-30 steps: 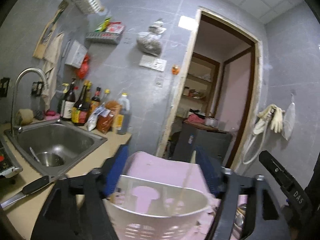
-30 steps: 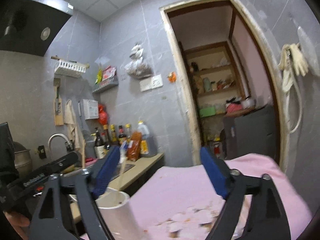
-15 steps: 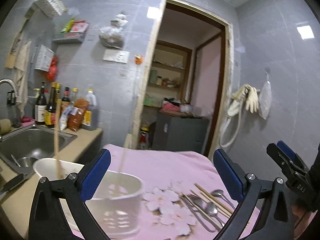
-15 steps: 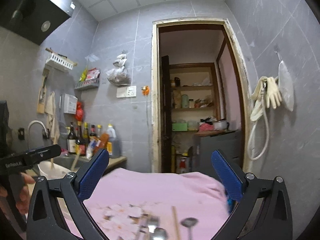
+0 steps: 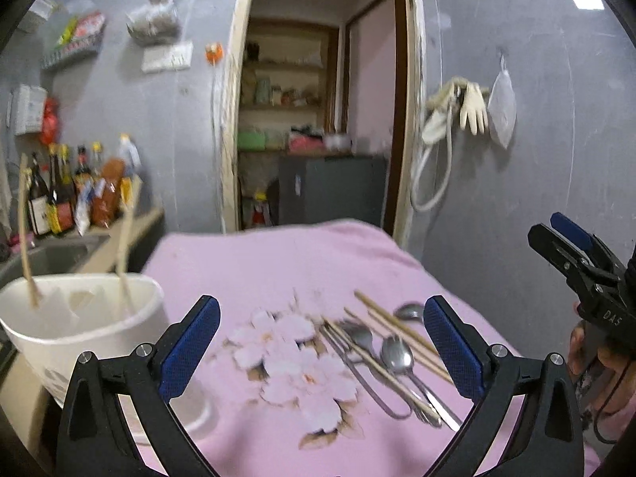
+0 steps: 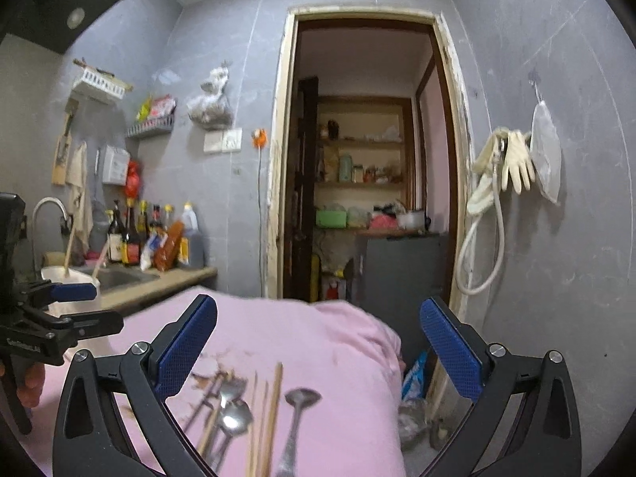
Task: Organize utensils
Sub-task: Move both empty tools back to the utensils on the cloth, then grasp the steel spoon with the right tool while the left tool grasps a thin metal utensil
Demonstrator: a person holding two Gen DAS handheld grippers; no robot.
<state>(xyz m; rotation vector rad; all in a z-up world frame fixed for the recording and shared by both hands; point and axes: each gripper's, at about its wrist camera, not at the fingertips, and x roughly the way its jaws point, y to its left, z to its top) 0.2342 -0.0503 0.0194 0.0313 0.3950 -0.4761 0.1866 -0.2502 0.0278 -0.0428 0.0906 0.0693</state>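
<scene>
The left wrist view looks forward between the fingers of the left hand-held gripper [image 5: 318, 342], low over the pink cloth [image 5: 278, 262], facing the doorway [image 5: 318, 119]; the utensils [image 5: 389, 353] lie just ahead, the white holder [image 5: 79, 318] to its left. The right wrist view sits on the right hand-held gripper [image 6: 318, 346], facing the same doorway [image 6: 365, 159]. Both share cloth, utensils, holder and doorway

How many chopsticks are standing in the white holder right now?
2. One chopstick leans at the far-left side of the white holder; the other chopstick stands nearer its right side. More may lie hidden below the rim.
</scene>
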